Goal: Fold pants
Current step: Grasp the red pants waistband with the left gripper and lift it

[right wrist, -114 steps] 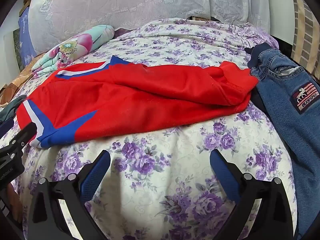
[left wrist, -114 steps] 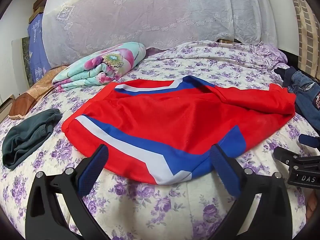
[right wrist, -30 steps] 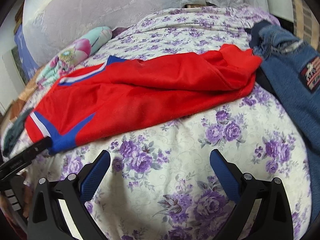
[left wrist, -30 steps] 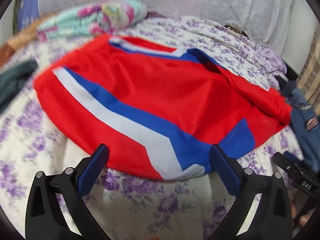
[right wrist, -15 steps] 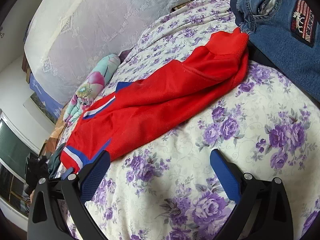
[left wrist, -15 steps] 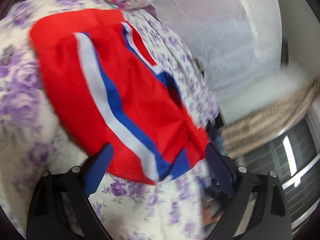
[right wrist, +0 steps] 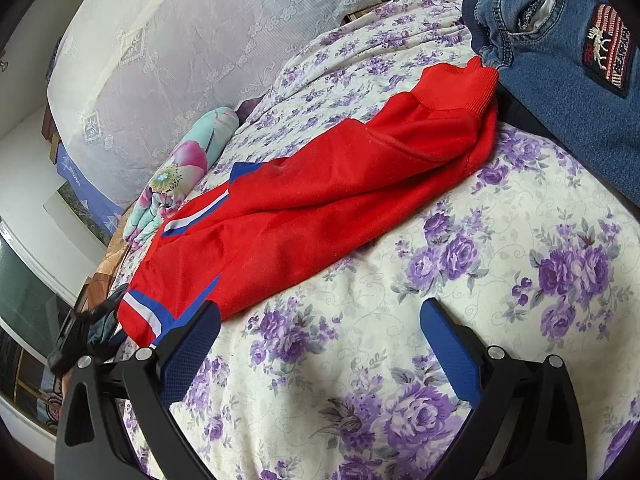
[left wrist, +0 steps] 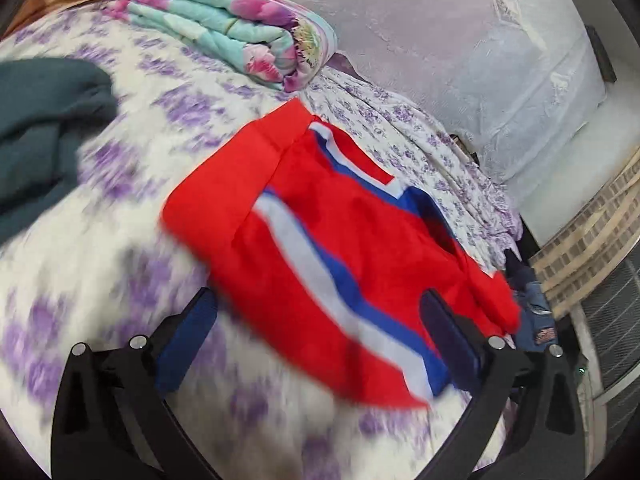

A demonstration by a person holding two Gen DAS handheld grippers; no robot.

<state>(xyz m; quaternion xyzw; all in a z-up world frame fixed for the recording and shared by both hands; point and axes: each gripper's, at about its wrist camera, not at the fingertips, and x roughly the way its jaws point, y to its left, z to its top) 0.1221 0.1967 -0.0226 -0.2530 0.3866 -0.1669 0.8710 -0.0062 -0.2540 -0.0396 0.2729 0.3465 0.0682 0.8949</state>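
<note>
Red pants lie spread on the flowered bed, denim at their far right; left gripper and right gripper hover near, both spread, holding nothing.

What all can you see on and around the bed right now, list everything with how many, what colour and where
red pants: one, red with blue and white stripes, spread across the bed's middle
bedsheet: one, cream with purple flowers, covering the bed
folded blanket: one, mint and pink floral, far side of the bed
green garment: one, dark green, bunched beyond the pants' striped end
denim garment: one, blue with a patch, touching the pants' ribbed end
lace cover: one, white, behind the bed
left gripper: one, black with blue fingers, open
right gripper: one, same, open
</note>
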